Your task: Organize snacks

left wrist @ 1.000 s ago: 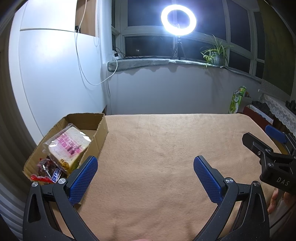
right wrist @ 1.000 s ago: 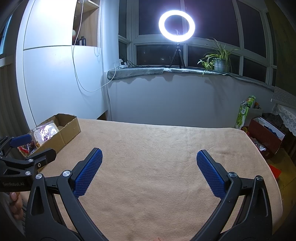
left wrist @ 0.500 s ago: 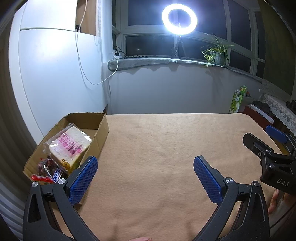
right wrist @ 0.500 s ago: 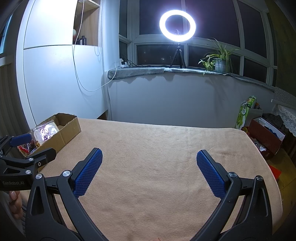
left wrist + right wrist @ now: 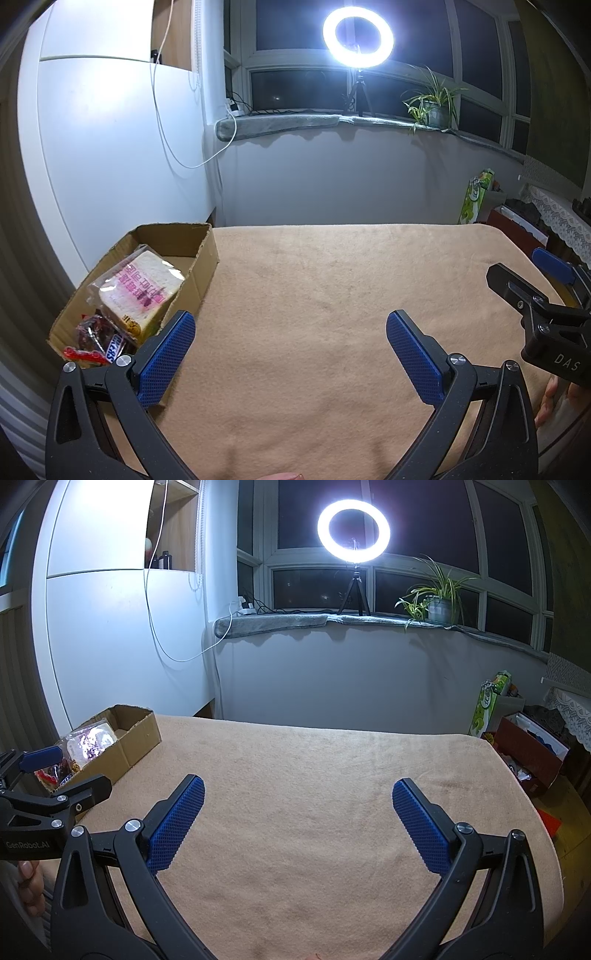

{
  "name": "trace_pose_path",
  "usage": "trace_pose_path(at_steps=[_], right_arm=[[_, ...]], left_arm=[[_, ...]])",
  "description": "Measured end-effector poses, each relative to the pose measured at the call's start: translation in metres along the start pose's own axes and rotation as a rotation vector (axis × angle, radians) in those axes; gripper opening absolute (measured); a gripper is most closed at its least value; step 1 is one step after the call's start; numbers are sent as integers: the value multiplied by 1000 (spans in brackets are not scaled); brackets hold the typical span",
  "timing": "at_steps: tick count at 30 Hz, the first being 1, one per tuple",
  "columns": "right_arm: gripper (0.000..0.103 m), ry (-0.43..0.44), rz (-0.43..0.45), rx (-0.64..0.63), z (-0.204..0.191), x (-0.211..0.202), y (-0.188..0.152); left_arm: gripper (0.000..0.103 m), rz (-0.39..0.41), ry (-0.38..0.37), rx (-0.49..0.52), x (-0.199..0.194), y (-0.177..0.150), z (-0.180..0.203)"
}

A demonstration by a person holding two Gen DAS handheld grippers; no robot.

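Observation:
A cardboard box [image 5: 201, 258] stands at the left edge of the tan-covered table [image 5: 332, 280]. In it lie a wrapped sandwich [image 5: 140, 291], a Snickers bar [image 5: 114, 345] and a red packet [image 5: 83, 355]. The box also shows in the right wrist view [image 5: 136, 738]. My left gripper [image 5: 290, 334] is open and empty, just right of the box's near end. My right gripper [image 5: 297, 801] is open and empty over the table's middle. Each gripper shows at the edge of the other's view.
A ring light [image 5: 357, 37] on a tripod and a potted plant [image 5: 432, 107] stand on the windowsill behind the table. A white cabinet [image 5: 110, 147] is at the left. A green carton [image 5: 489, 705] and a red box [image 5: 528, 749] sit off the table's right side.
The left wrist view has shifted very slightly. Both grippers stay open and nothing else has moved.

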State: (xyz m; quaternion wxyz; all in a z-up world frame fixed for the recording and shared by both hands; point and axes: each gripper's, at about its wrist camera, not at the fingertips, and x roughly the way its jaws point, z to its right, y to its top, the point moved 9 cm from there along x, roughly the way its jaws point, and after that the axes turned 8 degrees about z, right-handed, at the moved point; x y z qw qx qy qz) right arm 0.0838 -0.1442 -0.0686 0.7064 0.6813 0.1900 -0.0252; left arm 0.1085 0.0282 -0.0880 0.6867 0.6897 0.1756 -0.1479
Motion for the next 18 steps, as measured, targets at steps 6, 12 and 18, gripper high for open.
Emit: trace_pose_path(at_steps=[6, 12, 18], right_arm=[[103, 1, -3, -2, 0, 0, -1], [103, 2, -7, -2, 0, 0, -3], [103, 4, -7, -2, 1, 0, -4]], left_arm=[[103, -3, 3, 1, 1, -2, 0], [103, 8, 20, 2, -2, -3, -3], [103, 20, 42, -10, -4, -1, -8]])
